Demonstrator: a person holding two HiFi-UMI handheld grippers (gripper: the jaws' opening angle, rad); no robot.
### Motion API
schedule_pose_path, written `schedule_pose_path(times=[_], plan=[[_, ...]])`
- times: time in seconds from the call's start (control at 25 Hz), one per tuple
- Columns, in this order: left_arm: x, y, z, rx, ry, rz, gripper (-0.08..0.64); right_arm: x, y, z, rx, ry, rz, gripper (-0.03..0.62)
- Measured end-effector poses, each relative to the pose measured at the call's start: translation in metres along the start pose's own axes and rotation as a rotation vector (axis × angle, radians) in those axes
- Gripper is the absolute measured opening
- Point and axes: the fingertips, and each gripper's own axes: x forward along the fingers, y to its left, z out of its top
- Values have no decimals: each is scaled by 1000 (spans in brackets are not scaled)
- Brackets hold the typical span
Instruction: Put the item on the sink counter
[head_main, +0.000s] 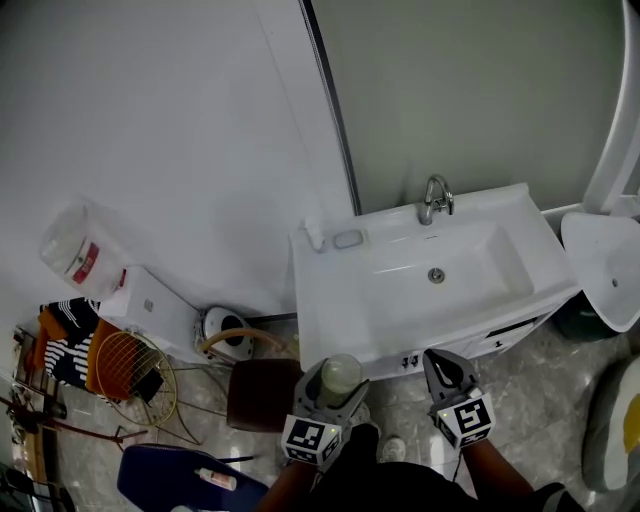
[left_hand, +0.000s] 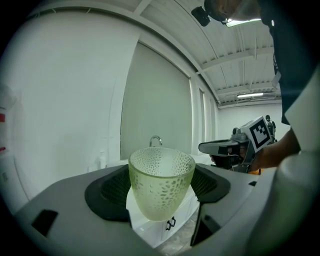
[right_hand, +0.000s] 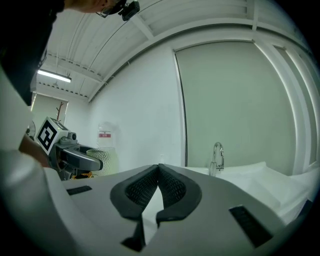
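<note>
A pale green, dimpled translucent cup (left_hand: 161, 181) stands upright between the jaws of my left gripper (left_hand: 162, 185), which is shut on it. In the head view the cup (head_main: 339, 377) hangs just in front of the white sink counter (head_main: 330, 310), below its front left edge. The cup (right_hand: 102, 159) also shows at the left in the right gripper view. My right gripper (head_main: 447, 375) is shut with nothing in it, its pads (right_hand: 150, 187) touching at the tips. It hovers in front of the counter's front edge, to the right of the left one.
A chrome tap (head_main: 434, 198) stands behind the basin (head_main: 440, 268). A small soap dish (head_main: 348, 239) and a little bottle (head_main: 313, 236) sit at the counter's back left corner. A brown stool (head_main: 262, 393), a wire basket (head_main: 133, 369) and a white appliance (head_main: 226, 333) stand on the floor to the left.
</note>
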Motion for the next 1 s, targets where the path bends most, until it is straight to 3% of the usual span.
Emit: schedule_pose_path(times=[0.36, 0.56, 1.0], plan=[[52, 59, 5, -26, -36, -13, 387, 79, -17, 9, -34, -4, 24, 14], [81, 105, 11, -29, -33, -3, 387, 144, -31, 17, 46, -10, 59, 14], [134, 182, 22, -40, -24, -8, 387, 238, -43, 34, 26, -14, 90, 14]])
